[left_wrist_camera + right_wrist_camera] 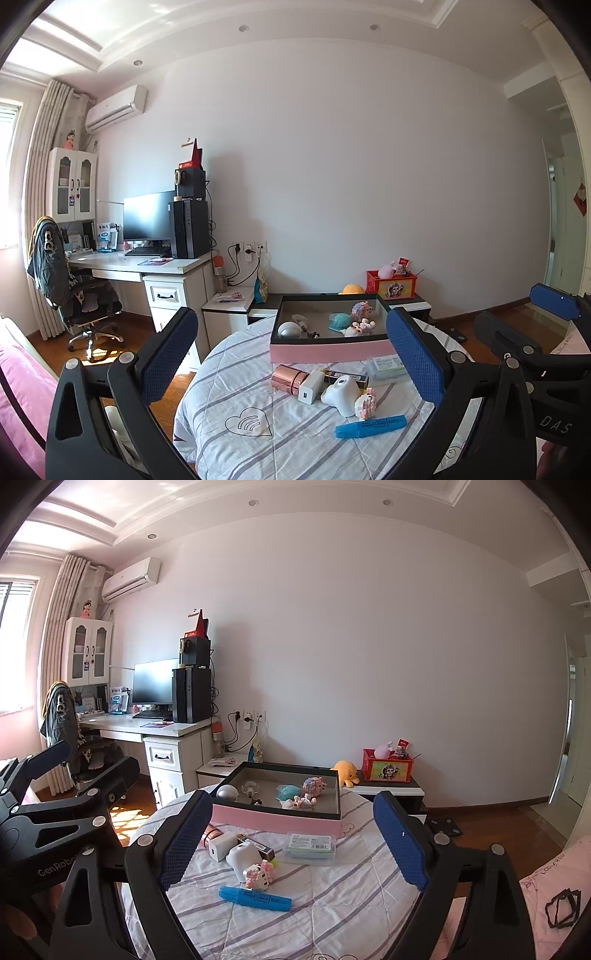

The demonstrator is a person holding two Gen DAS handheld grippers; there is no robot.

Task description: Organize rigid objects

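On the striped round table [236, 373] stands a pink-sided box [328, 349] holding several small toys. In front of it lie a copper cylinder [289, 377], a white charger [310, 386], a white toy camera [341, 393], a pink block figure [365, 404], a blue marker [371, 426] and a clear case [386, 365]. My left gripper [295, 354] stands open above the table's near side with nothing between its pads. My right gripper [295, 840] is also open and empty, over the same pile; the blue marker [255, 898] lies just below it.
A white desk [147, 264] with monitor and office chair [85, 306] stands at the left. A low cabinet [402, 301] behind the table carries a red toy crate [391, 284]. Pink bedding [18, 387] lies at the left edge. Wooden floor surrounds the table.
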